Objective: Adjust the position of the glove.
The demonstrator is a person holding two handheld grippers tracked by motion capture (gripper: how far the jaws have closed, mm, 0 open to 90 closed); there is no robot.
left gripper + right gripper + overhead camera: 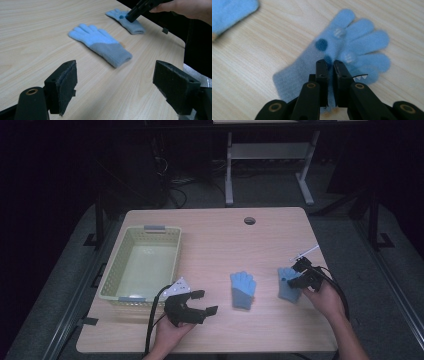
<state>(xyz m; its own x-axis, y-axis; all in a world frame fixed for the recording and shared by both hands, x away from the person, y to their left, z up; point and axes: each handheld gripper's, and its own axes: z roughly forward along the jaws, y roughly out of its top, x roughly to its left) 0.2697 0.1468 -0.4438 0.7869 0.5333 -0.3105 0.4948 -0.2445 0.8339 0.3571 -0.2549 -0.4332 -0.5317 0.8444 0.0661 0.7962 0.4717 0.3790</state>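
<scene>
Right-hand glove (352, 47): light blue knit with dark and pale dots, flat on the table (210, 245), well right of the basket (141, 265), near the table's right edge. Pinched at mid-palm by the right gripper (330, 65), jaws clenched on a fold of the fabric. Not yet lifted, judging by how flat it lies.

Second glove (243, 290): same blue with grey cuff, flat on the table between the basket and the pinched glove, fingers pointing away from the person. Untouched.

Left gripper (202, 302): jaws released and spread wide, nothing between them, just right of the basket's near corner, aimed at the second glove.

Basket: pale green, perforated, empty.

Progress: early. One glove gripped; neither in the basket. Lifting, carrying, dropping and the second pick-up all remaining, by appearance.
</scene>
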